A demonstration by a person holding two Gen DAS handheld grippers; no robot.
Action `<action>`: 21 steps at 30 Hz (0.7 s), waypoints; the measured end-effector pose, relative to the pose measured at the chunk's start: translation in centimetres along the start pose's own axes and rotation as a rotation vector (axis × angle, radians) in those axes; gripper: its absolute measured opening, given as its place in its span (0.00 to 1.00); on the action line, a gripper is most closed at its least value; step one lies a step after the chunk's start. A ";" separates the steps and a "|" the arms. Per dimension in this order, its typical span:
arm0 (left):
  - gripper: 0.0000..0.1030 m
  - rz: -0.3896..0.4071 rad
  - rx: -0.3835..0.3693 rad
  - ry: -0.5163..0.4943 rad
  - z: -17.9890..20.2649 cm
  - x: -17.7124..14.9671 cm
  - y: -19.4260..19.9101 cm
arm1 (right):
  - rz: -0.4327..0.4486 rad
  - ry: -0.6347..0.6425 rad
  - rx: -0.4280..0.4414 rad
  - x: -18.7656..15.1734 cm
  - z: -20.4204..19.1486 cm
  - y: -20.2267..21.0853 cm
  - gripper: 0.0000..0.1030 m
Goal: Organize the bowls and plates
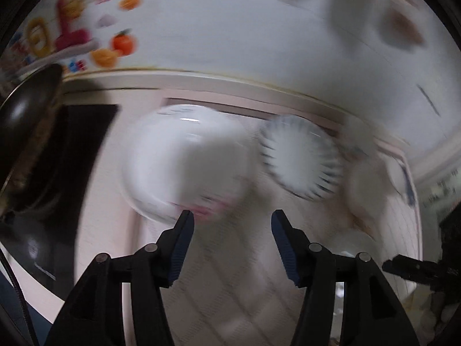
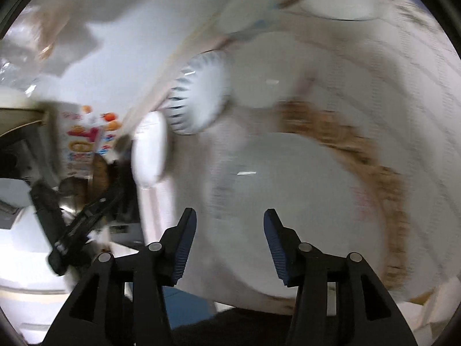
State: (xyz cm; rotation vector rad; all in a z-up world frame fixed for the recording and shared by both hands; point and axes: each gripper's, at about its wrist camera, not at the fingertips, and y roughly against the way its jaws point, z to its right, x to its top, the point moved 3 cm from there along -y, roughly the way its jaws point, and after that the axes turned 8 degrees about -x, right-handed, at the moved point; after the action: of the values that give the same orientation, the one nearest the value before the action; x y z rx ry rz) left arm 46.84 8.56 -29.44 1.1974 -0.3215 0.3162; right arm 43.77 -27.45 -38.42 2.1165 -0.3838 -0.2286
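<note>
Left gripper (image 1: 232, 216): standing part open over the pale tablecloth (image 1: 230, 274), gripping nothing; bare cloth is showing in the gap between its blue pads.
Right gripper (image 2: 230, 214): likewise part open and empty, hanging above the near rim of a large white plate (image 2: 288, 201).
White bowl (image 1: 187, 161): sitting just beyond the left gripper's fingertips, blurred; its near rim is lying close to the left pad, though contact cannot be told.
Blue-fluted bowl (image 1: 302, 158): lying just right of the white bowl, their rims looking close or touching, near the table's far edge.
More dishes: another white dish (image 1: 366, 190) is sitting to the right of the fluted bowl, smeared by blur.
Table edge: running behind both bowls, along a white wall (image 1: 259, 43).
Open room: clear cloth is stretching under and between the left gripper's fingers; a dark pan (image 1: 26, 109) is crowding the left side.
Right view: the fluted bowl (image 2: 198, 92) is sitting left of a second white plate (image 2: 259, 72), beyond the large one.
</note>
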 end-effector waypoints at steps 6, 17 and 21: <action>0.52 0.000 0.118 0.059 -8.3 3.7 -3.1 | -0.032 0.060 0.035 3.9 -9.8 -8.9 0.50; 0.52 -0.100 0.241 -0.031 -13.4 8.3 -9.1 | -0.079 0.147 -0.105 10.5 -16.8 -20.9 0.50; 0.52 -0.133 0.245 -0.064 -13.7 9.3 -10.7 | -0.086 0.113 -0.124 11.3 -16.4 -22.4 0.49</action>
State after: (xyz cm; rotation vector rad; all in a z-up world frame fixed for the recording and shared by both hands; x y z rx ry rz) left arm 60.66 18.55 -39.36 1.4653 -0.2622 0.2050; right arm 63.50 -7.28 -48.59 2.0153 -0.2068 -0.1771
